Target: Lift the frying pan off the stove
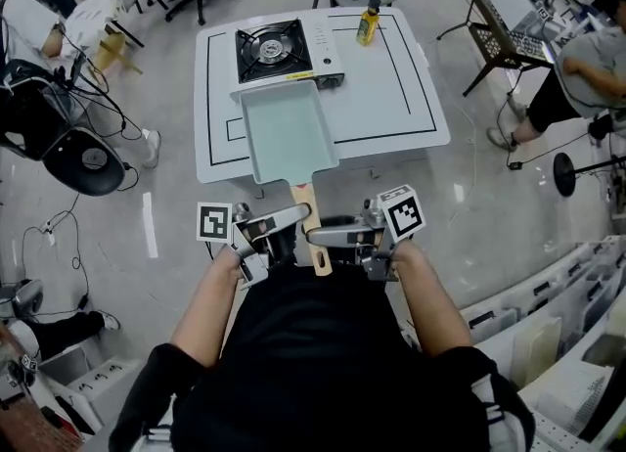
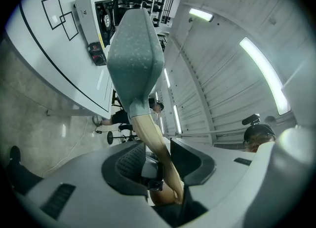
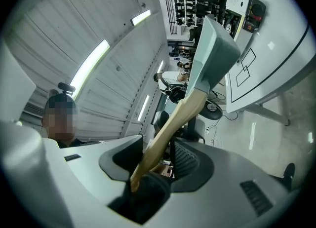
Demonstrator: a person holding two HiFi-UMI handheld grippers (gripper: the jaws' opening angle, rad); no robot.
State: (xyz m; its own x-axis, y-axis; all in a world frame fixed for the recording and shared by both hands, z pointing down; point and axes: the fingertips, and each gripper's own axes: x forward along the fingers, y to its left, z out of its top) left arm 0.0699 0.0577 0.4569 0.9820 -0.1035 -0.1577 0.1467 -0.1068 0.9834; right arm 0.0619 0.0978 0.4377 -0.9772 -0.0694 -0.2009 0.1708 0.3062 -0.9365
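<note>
The left gripper (image 1: 291, 228) is closed on the wooden handle (image 1: 304, 198) of the frying pan (image 1: 287, 132), gripped from the 9 o'clock side. In the left gripper view the handle (image 2: 157, 145) is seen pinched between the two jaws of the left gripper (image 2: 159, 165), with only the handle's thickness between them. The right gripper (image 1: 331, 236) is clamped on the same handle from the 3 o'clock side. In the right gripper view the handle (image 3: 168, 128) is held the same way between the jaws of the right gripper (image 3: 157, 162).

In the head view the pan's long axis is aligned from 6 to 12 o'clock, the handle pointing to 6 o'clock and the rectangular body to 12 o'clock. The pan is held in the air, clear of the stove (image 1: 275, 49). Its far edge is seen over the stove's near edge and its near edge past the near edge of the table (image 1: 391, 98). The underside of the pan (image 2: 134, 59) is seen from below in the left gripper view.

Only a bare pale-teal inner surface is shown in the pan. A yellow bottle (image 1: 368, 24) is placed upright on the table at 3 o'clock from the stove; its contents cannot be determined.
</note>
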